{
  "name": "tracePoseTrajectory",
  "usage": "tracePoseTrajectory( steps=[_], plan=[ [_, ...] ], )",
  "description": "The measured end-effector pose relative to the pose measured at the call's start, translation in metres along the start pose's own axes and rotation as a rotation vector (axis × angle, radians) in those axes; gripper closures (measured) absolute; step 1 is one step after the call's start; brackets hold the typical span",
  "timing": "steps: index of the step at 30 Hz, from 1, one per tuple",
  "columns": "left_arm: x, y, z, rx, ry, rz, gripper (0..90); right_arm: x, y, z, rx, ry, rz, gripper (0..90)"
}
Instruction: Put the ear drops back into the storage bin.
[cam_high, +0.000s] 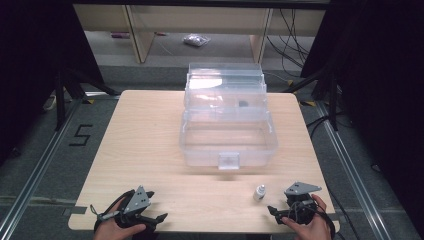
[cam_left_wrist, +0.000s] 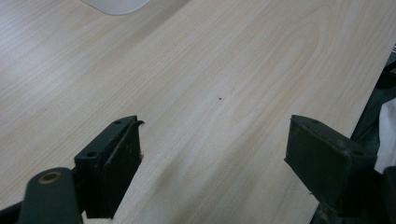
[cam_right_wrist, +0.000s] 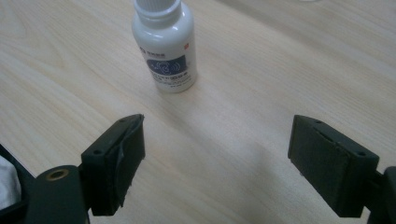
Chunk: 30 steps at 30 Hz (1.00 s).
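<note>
Light wood table (cam_high: 150, 135), me at the near edge with a gripper in each hand.

Left gripper (cam_high: 154, 206) sits at the near left corner of the table, my left hand (cam_high: 117, 230) wrapped around it. Jaws released, spread wide; in the left gripper view nothing lies between them but bare wood grain and one tiny dark speck. Table edge runs along the right of that view.

Right gripper (cam_high: 274, 210) sits at the near right corner, held in my right hand (cam_high: 310, 227). Jaws also released and wide apart, gripping nothing. Grey three-cornered plate on top of each gripper.

Small white bottle (cam_right_wrist: 164, 44) stands upright on the table just ahead of my right jaws, apart from them, nearer the left jaw's side in the right gripper view. White cap, dark blue label with some print too small to read. From the high view the bottle (cam_high: 259, 192) stands just left of the right gripper, between it and the box.

Clear plastic box (cam_high: 227, 120) sits at the middle-far part of the table, lid open and tipped back, a small latch on its near wall. A small dark item shows inside its upper tier; cannot tell what it is. Bottle and box well apart.

Floor beyond the table: wooden shelf legs, a crumpled clear bag (cam_high: 196, 40), cables at right.
</note>
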<state>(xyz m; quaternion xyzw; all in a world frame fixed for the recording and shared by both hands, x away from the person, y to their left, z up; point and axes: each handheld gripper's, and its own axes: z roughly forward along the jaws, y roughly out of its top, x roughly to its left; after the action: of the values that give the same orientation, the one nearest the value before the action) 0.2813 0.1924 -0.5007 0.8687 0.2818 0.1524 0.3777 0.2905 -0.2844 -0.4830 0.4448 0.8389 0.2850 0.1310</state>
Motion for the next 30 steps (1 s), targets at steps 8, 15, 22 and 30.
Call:
tracePoseTrajectory(
  steps=[8, 15, 22, 30],
  plan=[
    [0.001, 0.0, 0.0, 0.005, 0.005, 0.005, 17.7, -0.003, 0.002, -0.002, -0.014, -0.011, -0.037, 19.3],
    [0.001, 0.0, 0.001, 0.004, 0.002, -0.003, 17.7, -0.001, 0.01, -0.007, 0.008, 0.001, -0.038, 19.3],
    [0.001, 0.0, 0.001, 0.012, -0.004, 0.0, 17.7, 0.004, 0.016, -0.011, 0.016, 0.012, -0.072, 19.7],
    [0.001, 0.0, 0.002, 0.011, 0.003, 0.002, 17.7, 0.01, 0.027, -0.011, 0.058, 0.02, -0.081, 20.4]
  ],
)
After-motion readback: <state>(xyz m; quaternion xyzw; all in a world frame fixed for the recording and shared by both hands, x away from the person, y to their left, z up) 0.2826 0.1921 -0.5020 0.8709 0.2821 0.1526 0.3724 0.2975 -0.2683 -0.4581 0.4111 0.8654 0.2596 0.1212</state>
